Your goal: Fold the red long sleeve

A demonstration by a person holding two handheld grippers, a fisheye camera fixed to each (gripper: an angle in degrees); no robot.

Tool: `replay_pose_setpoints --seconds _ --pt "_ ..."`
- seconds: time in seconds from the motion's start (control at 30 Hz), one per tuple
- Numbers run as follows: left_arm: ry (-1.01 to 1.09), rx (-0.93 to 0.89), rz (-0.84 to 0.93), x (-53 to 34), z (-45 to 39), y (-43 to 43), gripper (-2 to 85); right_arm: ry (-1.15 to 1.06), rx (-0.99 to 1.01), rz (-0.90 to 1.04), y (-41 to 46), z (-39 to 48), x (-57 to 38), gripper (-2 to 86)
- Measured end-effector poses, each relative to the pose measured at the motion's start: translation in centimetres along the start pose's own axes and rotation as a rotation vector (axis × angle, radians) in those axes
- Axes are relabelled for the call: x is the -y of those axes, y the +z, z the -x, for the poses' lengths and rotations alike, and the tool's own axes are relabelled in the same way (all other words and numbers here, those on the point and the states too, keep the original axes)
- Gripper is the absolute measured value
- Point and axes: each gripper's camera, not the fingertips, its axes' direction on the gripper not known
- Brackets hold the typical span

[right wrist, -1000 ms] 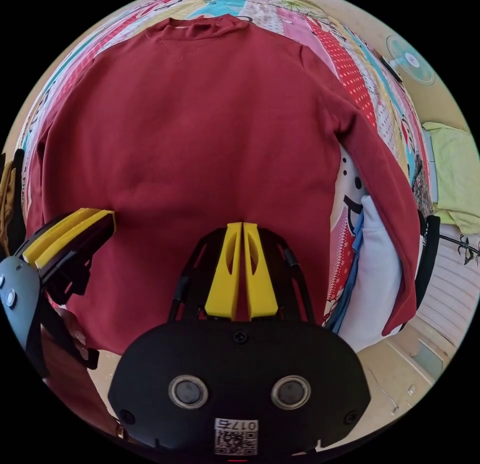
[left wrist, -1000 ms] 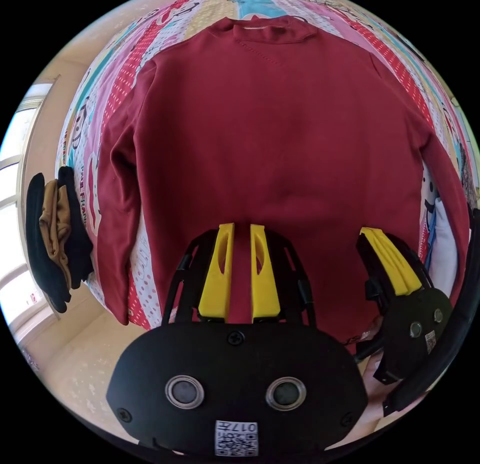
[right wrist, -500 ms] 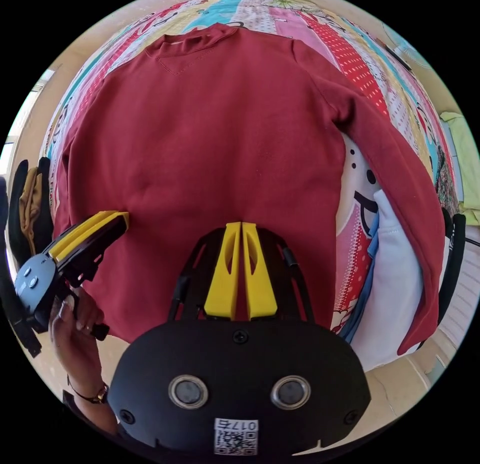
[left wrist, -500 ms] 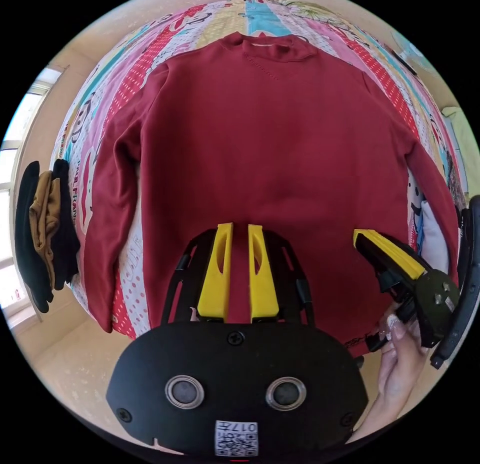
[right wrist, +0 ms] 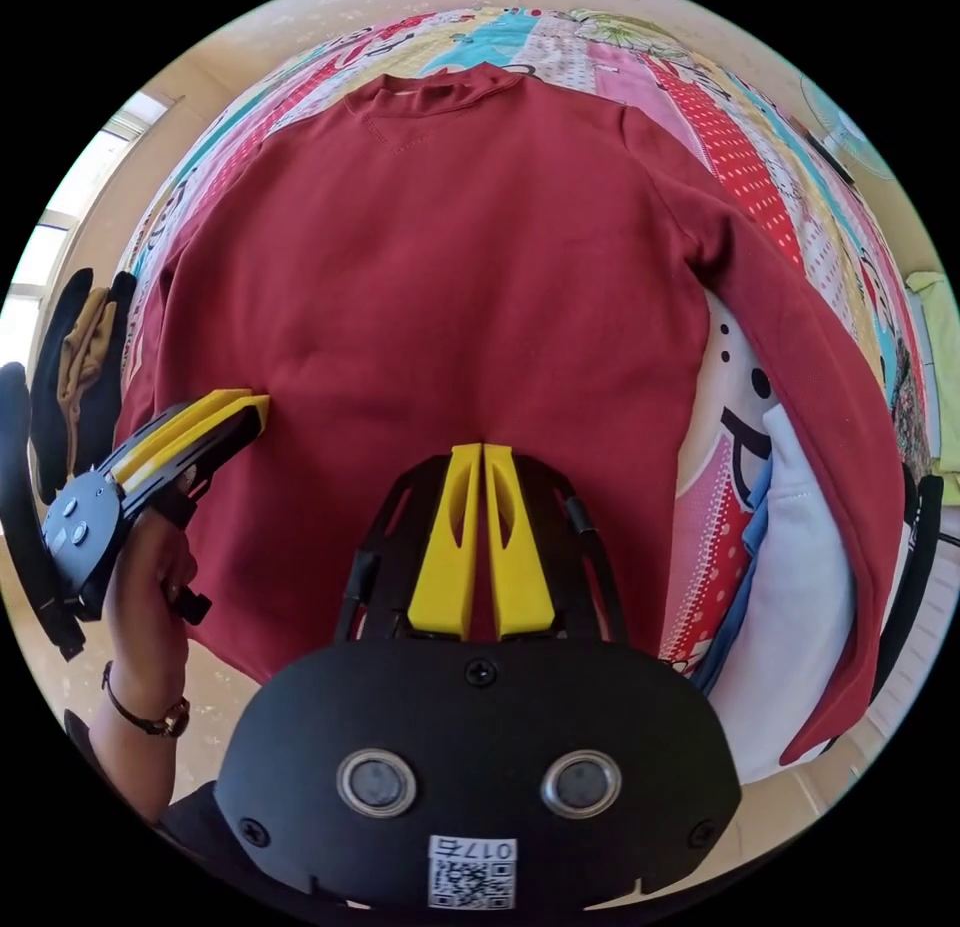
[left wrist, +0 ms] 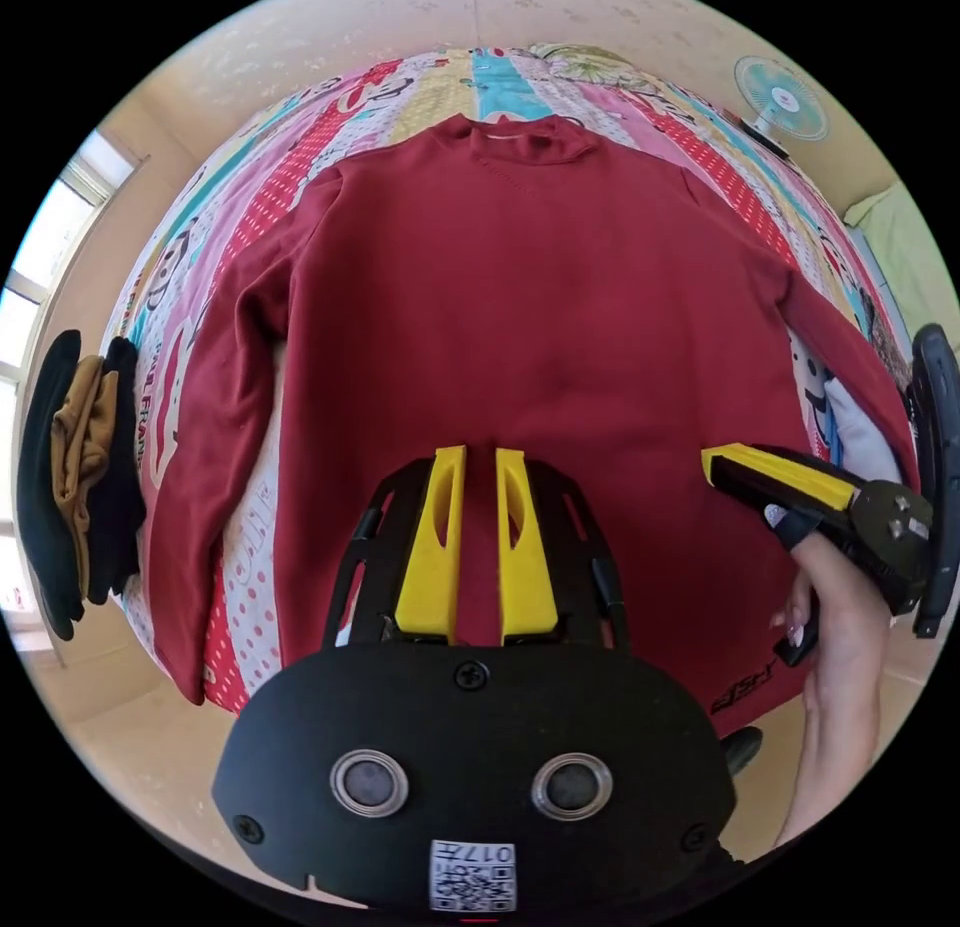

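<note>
Shirt (left wrist: 540,307) lies flat on the bed (left wrist: 250,197); left tongs (left wrist: 478,457) gape slightly, right tongs (right wrist: 484,452) are clenched empty, so a grab may slip.

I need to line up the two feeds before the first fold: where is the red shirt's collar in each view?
Left gripper view: the collar sits top centre, far from the left gripper.
Right gripper view: the collar sits near the top, slightly left of centre.
Shared landmark: the dark clothes with a tan piece at the left edge.
</note>
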Motion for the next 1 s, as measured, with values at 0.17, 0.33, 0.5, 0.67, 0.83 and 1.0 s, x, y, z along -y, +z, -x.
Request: replay_pose_setpoints --seconds 0.17,0.33,0.5,0.67,0.83,1.0 --pt "-0.017 -0.038 -0.02 -1.7 2.5 0.5 5.9 -0.083 -0.036 0.029 0.8 0.7 -0.8 0.4" --pt "-0.093 -0.153 -0.026 -3.0 6.1 1.4 5.9 -0.037 -0.02 -0.053 1.5 0.6 -3.2 0.6" --pt "-0.097 -0.17 -0.025 -4.4 8.3 1.5 5.3 -0.087 0.01 -0.101 1.0 0.4 -5.7 1.3" --pt "-0.19 -0.357 -0.146 -8.6 15.3 -1.9 0.7 -0.196 0.163 -0.195 -3.4 -0.1 -8.9 3.5" --pt "-0.394 -0.153 -0.234 -16.3 24.1 -7.6 1.2 -0.241 0.207 -0.207 -6.3 0.3 -12.0 6.1" --pt "-0.668 -0.232 -0.212 -24.0 34.0 -8.0 8.7 -0.348 0.218 -0.215 -7.1 3.2 -13.8 7.5"
